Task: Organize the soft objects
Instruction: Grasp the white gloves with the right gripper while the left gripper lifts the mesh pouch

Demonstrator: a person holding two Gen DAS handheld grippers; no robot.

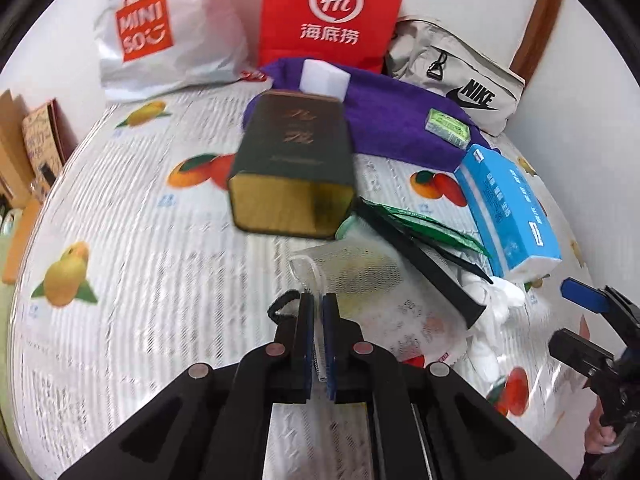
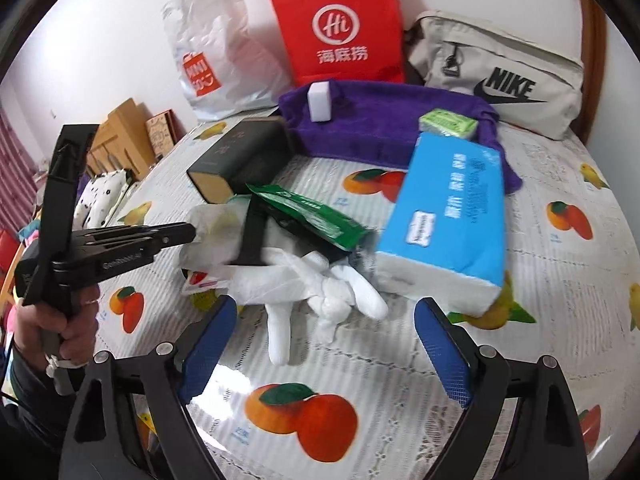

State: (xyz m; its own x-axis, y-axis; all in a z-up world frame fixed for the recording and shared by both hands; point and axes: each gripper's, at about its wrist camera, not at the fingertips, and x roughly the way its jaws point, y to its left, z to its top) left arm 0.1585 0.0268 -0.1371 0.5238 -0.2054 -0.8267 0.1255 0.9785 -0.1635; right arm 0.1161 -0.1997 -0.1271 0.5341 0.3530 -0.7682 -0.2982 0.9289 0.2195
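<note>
My left gripper [image 1: 318, 300] is shut on the edge of a white translucent pouch [image 1: 352, 272] lying on the fruit-print cloth. The right wrist view shows the same gripper [image 2: 188, 234] with its tip at the pouch [image 2: 208, 220]. My right gripper [image 2: 324, 306] stands open just short of a knotted pair of white gloves [image 2: 332, 292], touching nothing. A blue tissue pack [image 2: 452, 216] lies right of the gloves. A green sachet [image 2: 312, 216] and a black strip [image 2: 252, 236] rest over them. Behind lie a purple towel [image 2: 380, 120] and a dark green box [image 2: 236, 156].
On the towel sit a white sponge block [image 2: 320, 102] and a small green tissue packet [image 2: 448, 122]. A red paper bag [image 2: 340, 28], a white plastic bag [image 2: 208, 48] and a beige Nike pouch [image 2: 500, 68] line the wall. Cartons [image 2: 128, 132] stand beyond the left edge.
</note>
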